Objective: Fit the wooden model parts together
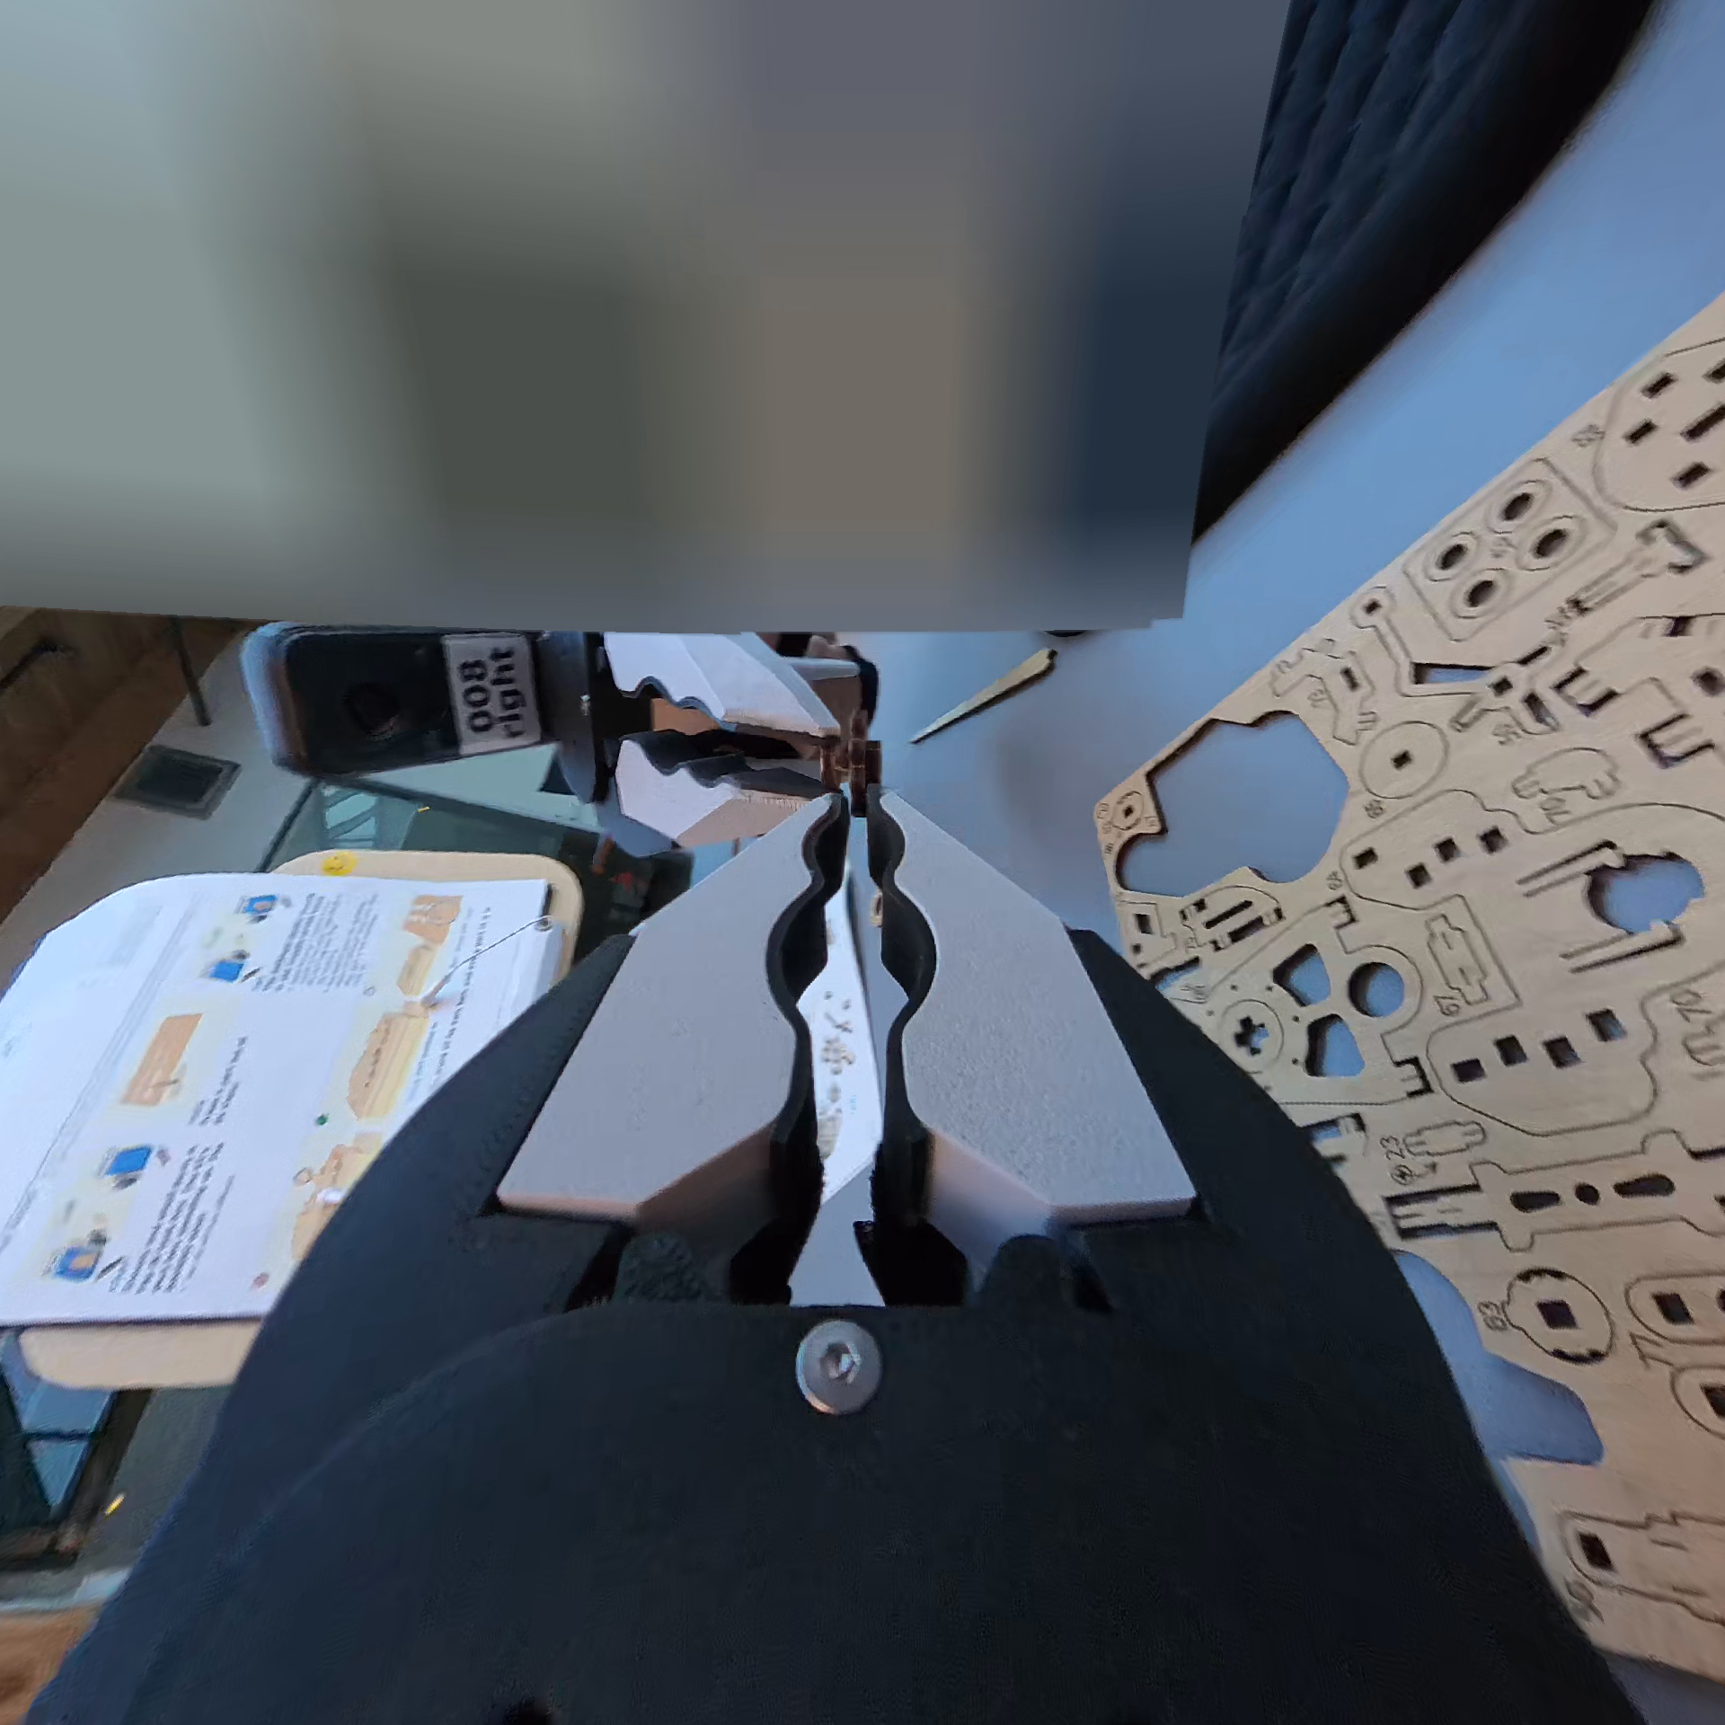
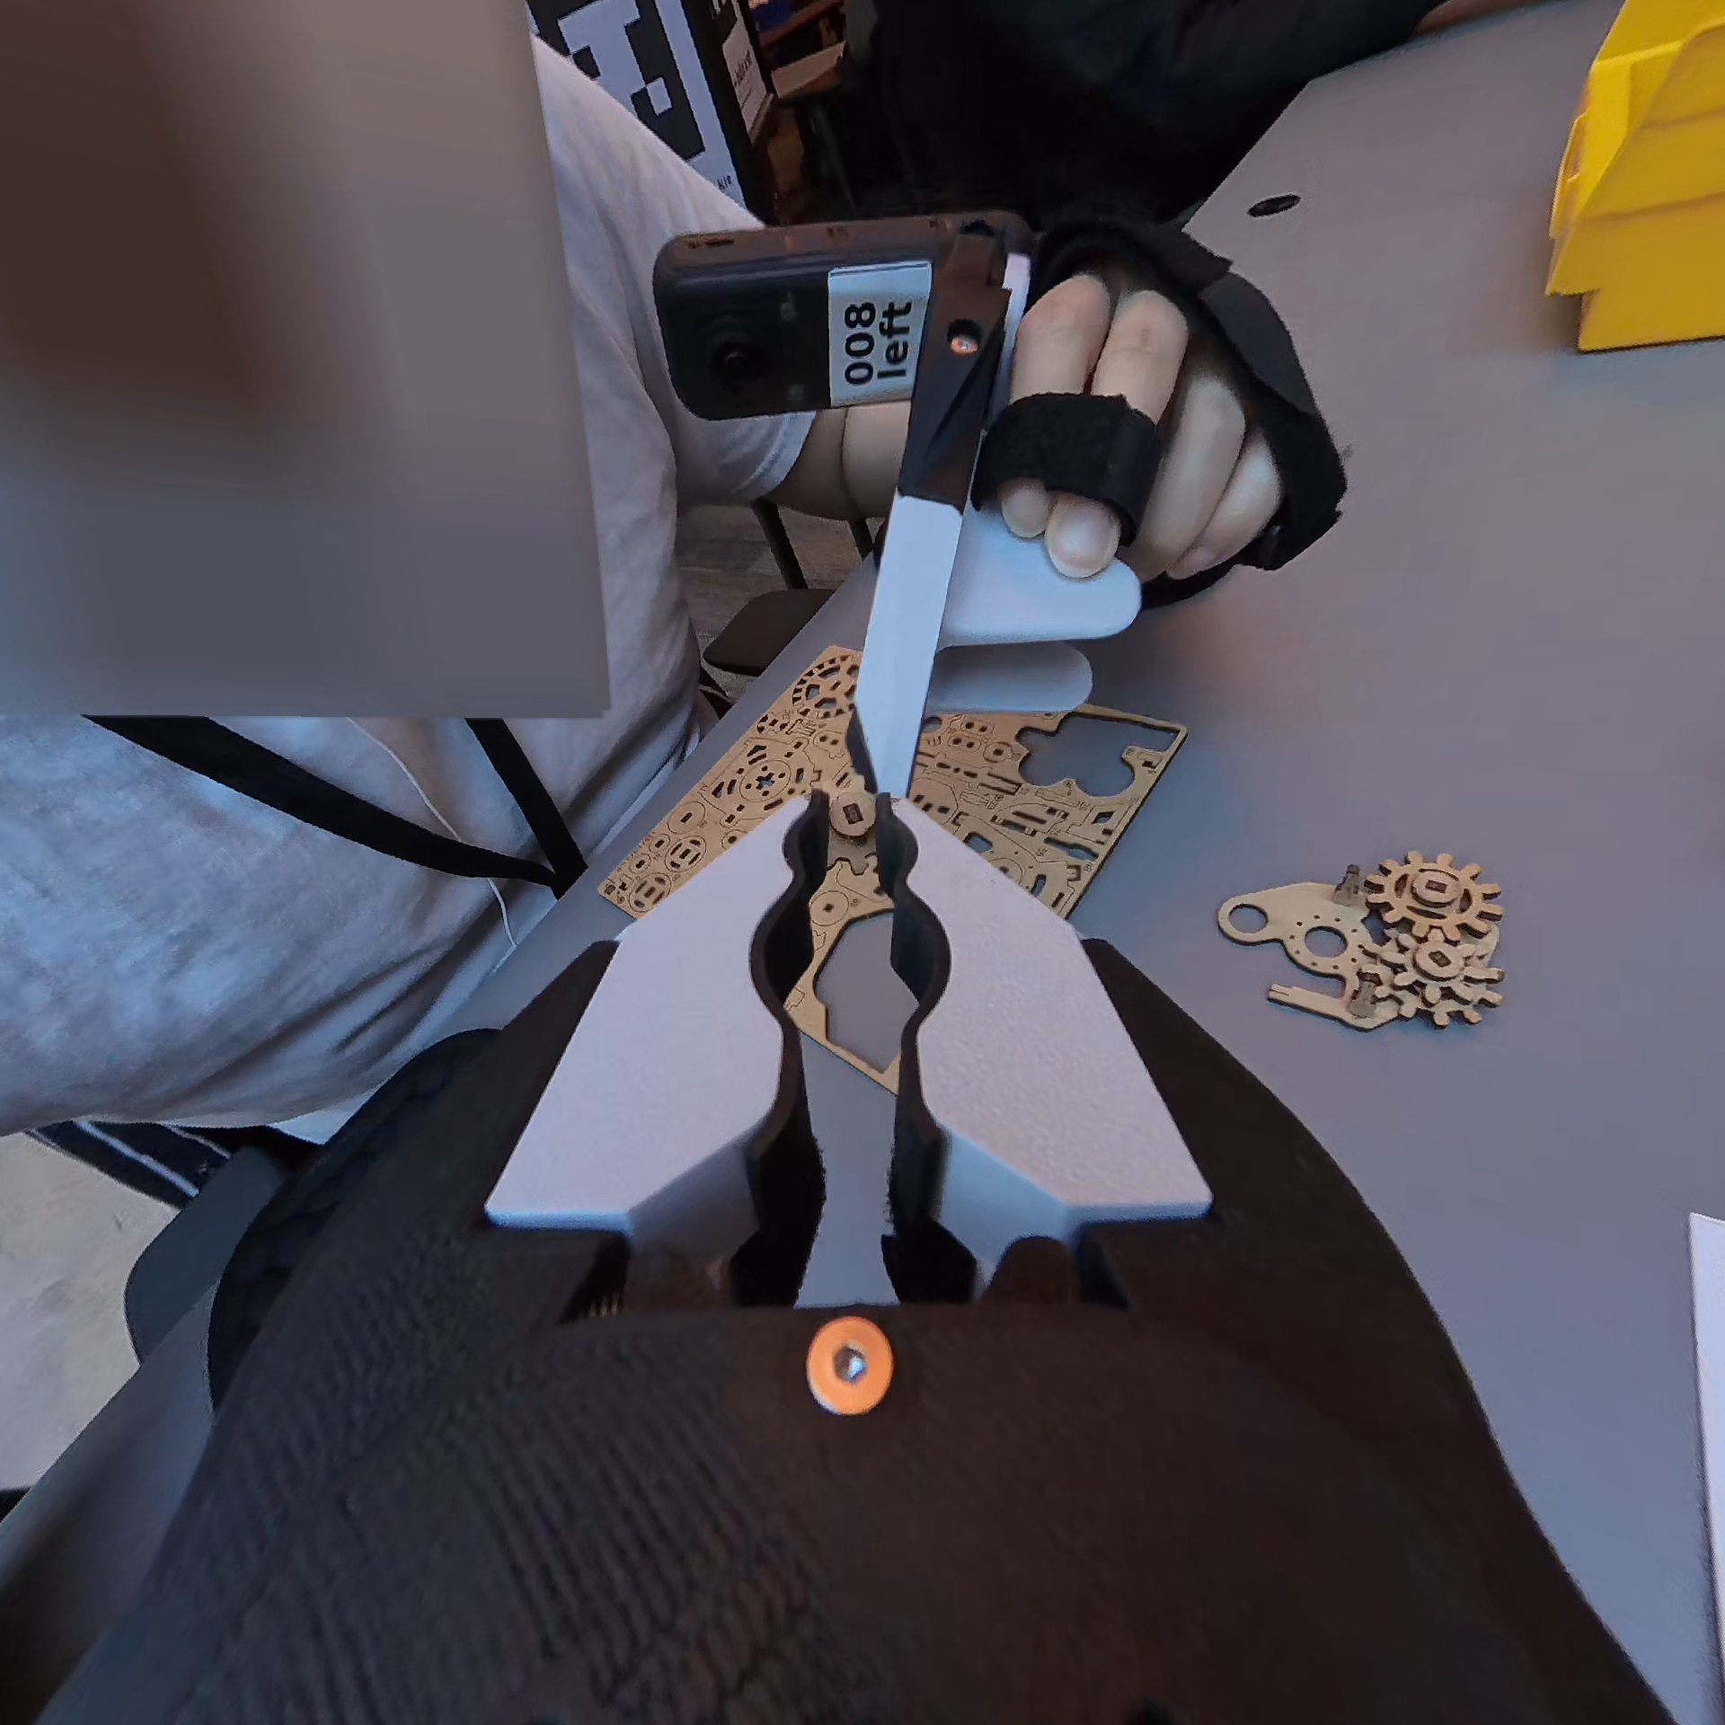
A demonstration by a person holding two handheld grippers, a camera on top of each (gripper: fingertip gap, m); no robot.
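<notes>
My right gripper [image 2: 851,814] is shut on a small round wooden part [image 2: 851,816] with a hole in it, held above the table. My left gripper [image 1: 854,805] is almost fully closed on a thin, dark wooden piece [image 1: 856,801] at its tips; its shape is hard to tell. The two grippers meet tip to tip, and the pieces touch. In the left wrist view the right gripper [image 1: 840,751] comes in from the left with the wooden part [image 1: 854,758]. In the right wrist view the left gripper [image 2: 873,770] comes down from above.
A laser-cut wooden parts sheet [image 1: 1419,933] lies under the grippers; it also shows in the right wrist view [image 2: 1027,803]. A gear assembly [image 2: 1372,943] lies to the right. A yellow bin [image 2: 1643,187] stands far right. An instruction booklet [image 1: 233,1073] and a wooden stick [image 1: 985,695] are nearby. Less than 4 cm separates the two grippers' tips.
</notes>
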